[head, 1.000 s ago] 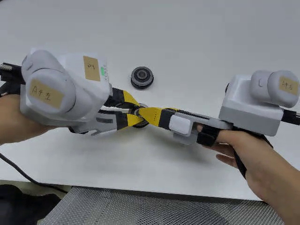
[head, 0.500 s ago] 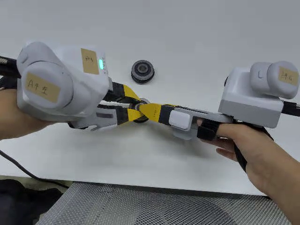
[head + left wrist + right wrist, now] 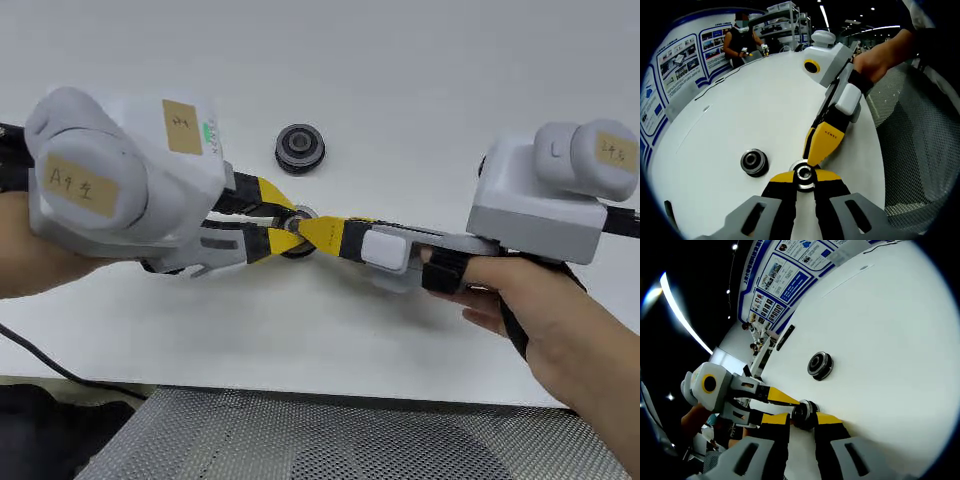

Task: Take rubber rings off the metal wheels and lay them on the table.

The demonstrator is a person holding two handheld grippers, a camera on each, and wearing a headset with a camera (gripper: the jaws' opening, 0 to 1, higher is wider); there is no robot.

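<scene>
A small metal wheel (image 3: 299, 229) with a black rubber ring around it is held just above the white table (image 3: 420, 90). My left gripper (image 3: 288, 233) comes in from the left and is shut on it; in the left gripper view its yellow tips (image 3: 781, 177) clamp the wheel (image 3: 804, 173) on both sides. My right gripper (image 3: 318, 233) reaches in from the right and is shut on the same wheel (image 3: 805, 413), its yellow tips (image 3: 827, 418) at the rim. A second ringed wheel (image 3: 301, 147) lies flat on the table beyond.
The table's front edge (image 3: 300, 390) runs just below the grippers, with perforated metal flooring (image 3: 300, 440) under it. A dark cable (image 3: 40, 365) hangs at the lower left. A person (image 3: 742, 37) stands at the far side of the table.
Both grippers stay clamped on the same wheel. The left gripper has shifted slightly up and left. The second wheel has not moved.
</scene>
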